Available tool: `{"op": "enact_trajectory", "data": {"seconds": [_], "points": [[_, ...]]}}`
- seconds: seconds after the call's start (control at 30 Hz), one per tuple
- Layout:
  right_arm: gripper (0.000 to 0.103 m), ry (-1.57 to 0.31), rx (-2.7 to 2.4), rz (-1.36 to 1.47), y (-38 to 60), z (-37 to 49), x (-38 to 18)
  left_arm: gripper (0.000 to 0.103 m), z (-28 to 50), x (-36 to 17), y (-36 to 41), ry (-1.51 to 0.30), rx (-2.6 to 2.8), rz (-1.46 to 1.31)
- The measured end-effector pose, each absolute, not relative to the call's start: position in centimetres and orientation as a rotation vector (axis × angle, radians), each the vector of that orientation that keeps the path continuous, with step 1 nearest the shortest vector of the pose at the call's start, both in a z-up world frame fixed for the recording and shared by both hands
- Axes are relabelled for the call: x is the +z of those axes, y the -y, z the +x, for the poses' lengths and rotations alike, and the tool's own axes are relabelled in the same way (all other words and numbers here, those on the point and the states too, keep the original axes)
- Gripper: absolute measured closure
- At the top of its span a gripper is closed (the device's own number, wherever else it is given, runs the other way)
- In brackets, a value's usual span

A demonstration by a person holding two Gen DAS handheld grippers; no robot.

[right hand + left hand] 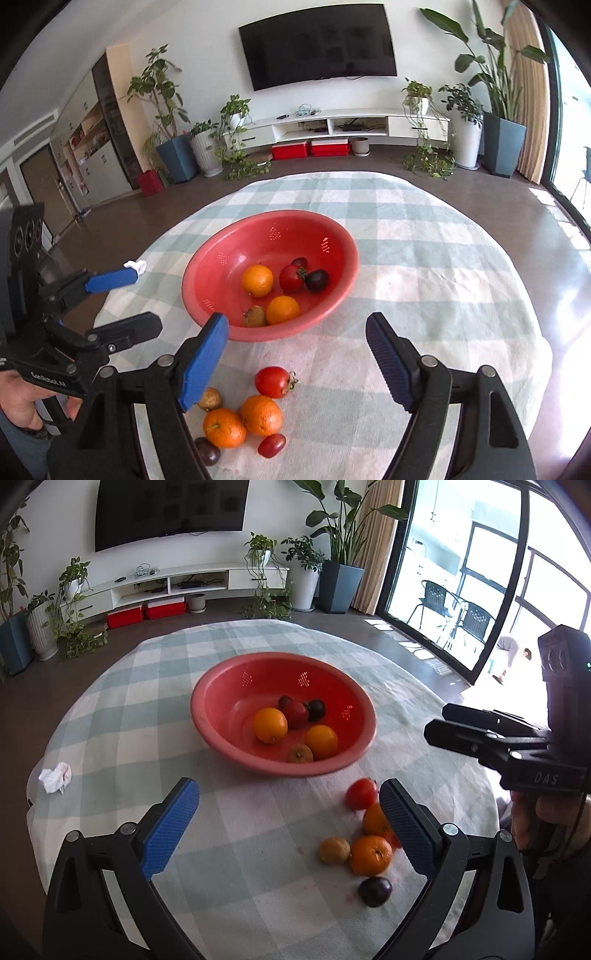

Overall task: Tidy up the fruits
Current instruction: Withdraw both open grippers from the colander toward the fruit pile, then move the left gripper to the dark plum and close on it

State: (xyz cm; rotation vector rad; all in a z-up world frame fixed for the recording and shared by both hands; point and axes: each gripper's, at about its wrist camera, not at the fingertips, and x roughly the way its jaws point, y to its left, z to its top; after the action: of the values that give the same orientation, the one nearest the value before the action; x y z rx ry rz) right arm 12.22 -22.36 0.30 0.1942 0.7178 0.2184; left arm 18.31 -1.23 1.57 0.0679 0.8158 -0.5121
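Right wrist view: both the right gripper (295, 363) and left gripper (288, 827) stand wide open and empty above the surface (443, 295), loose fruit (258, 415) clustered just below the right fingers, nearer than the red bowl (221, 258) beyond.

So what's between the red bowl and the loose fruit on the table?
Bare checked cloth, seen in the right wrist view, between the red bowl and the tomato.

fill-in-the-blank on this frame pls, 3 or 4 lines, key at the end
1. The bowl holding fruit is ____ in colour.
2. Oranges inside the bowl: ____.
3. The crumpled tissue lies on the ____ tablecloth.
4. The left tool and the right tool both stand ____, holding nothing.

Missing words: red; two; checked; open
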Motion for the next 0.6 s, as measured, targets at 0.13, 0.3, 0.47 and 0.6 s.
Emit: {"op": "enact_trajectory", "data": {"seconds": [0.13,0.3,0.47,0.6], "points": [[0.018,-0.696,0.217,0.291,23.7,9.5,-0.8,0.000,14.6,-0.2,2.1,-0.850,-0.540,0.091],[0.016,-0.727,0.252,0.367,23.6,8.2,-2.5,0.000,11.3,-2.1,3.4,-0.882,-0.552,0.127],[0.006,-0.710,0.256,0.387,23.5,6.8,-2.9,0.000,9.3,-3.2,4.6,-0.894,-0.550,0.169],[0.003,-0.704,0.217,0.395,23.9,6.0,-3.3,0.000,9.5,-3.6,5.1,-0.913,-0.521,0.174]]}}
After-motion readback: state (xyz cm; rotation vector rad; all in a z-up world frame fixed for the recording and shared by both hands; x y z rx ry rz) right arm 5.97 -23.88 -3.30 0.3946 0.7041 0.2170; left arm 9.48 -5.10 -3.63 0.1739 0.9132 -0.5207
